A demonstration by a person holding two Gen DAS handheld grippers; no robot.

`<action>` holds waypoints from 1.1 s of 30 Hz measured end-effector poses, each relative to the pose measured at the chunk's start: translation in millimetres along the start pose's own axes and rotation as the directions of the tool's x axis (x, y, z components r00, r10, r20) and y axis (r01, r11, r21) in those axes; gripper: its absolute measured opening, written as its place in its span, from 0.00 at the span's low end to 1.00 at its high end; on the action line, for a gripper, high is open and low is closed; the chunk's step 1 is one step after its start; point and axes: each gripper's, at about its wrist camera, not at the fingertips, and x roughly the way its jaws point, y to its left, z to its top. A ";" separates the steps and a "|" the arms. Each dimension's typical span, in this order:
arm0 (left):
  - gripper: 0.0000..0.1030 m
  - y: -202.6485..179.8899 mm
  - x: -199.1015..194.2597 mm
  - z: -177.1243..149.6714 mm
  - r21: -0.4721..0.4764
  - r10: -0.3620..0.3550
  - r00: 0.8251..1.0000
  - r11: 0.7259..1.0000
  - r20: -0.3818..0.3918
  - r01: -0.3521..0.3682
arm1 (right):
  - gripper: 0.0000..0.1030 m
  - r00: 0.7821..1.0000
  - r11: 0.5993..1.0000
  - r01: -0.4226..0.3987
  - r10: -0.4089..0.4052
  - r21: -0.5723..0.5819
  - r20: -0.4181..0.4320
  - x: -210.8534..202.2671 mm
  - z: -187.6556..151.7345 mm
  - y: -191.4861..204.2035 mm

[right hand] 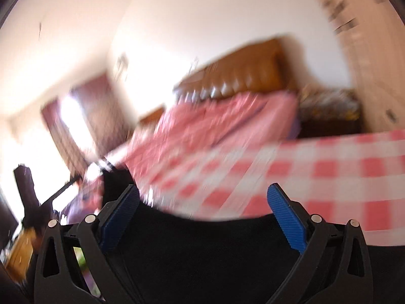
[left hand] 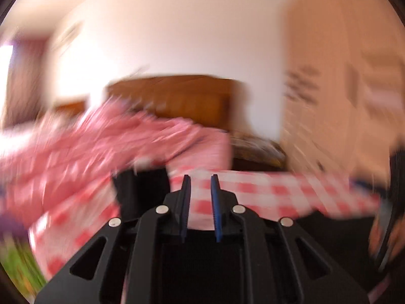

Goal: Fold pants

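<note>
Both views are heavily motion-blurred. The black pants (right hand: 207,243) lie as a dark mass on the red and white checked cloth (right hand: 329,172), low between and beneath the fingers of my right gripper (right hand: 203,186), whose blue pads stand wide apart and open. In the left wrist view my left gripper (left hand: 200,177) has its pads only a narrow gap apart, and only the checked cloth (left hand: 265,192) shows through that gap. Black fabric (left hand: 329,230) lies to its lower right, and a dark blurred shape (left hand: 141,192) sits just left of the fingers.
Beyond the checked cloth is a bed with a rumpled pink quilt (left hand: 101,141) and a brown padded headboard (left hand: 182,96). A dark bedside stand (right hand: 329,111) sits right of the bed. A pale wardrobe (left hand: 341,76) fills the right side.
</note>
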 end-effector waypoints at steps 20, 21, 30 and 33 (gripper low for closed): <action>0.98 69.7 104.8 -72.0 0.146 0.256 0.846 0.966 -0.468 -0.212 | 0.96 0.979 0.997 0.043 -0.031 0.056 -0.201 -3.5 -46.5 -9.9; 0.98 77.8 112.5 -75.0 0.137 0.257 0.835 0.966 -0.487 -0.217 | 0.96 0.973 0.999 0.035 -0.027 0.030 -0.228 2.5 -51.6 -2.7; 0.66 138.6 150.0 -117.9 -0.175 0.066 0.788 0.960 -0.613 -0.217 | 0.96 0.953 0.998 0.053 -0.044 0.019 -0.301 15.3 -69.6 2.8; 0.34 182.8 124.2 -121.1 -0.474 -0.081 0.865 0.859 -0.494 -0.191 | 0.96 0.951 0.998 0.054 -0.044 0.026 -0.306 15.5 -71.2 1.8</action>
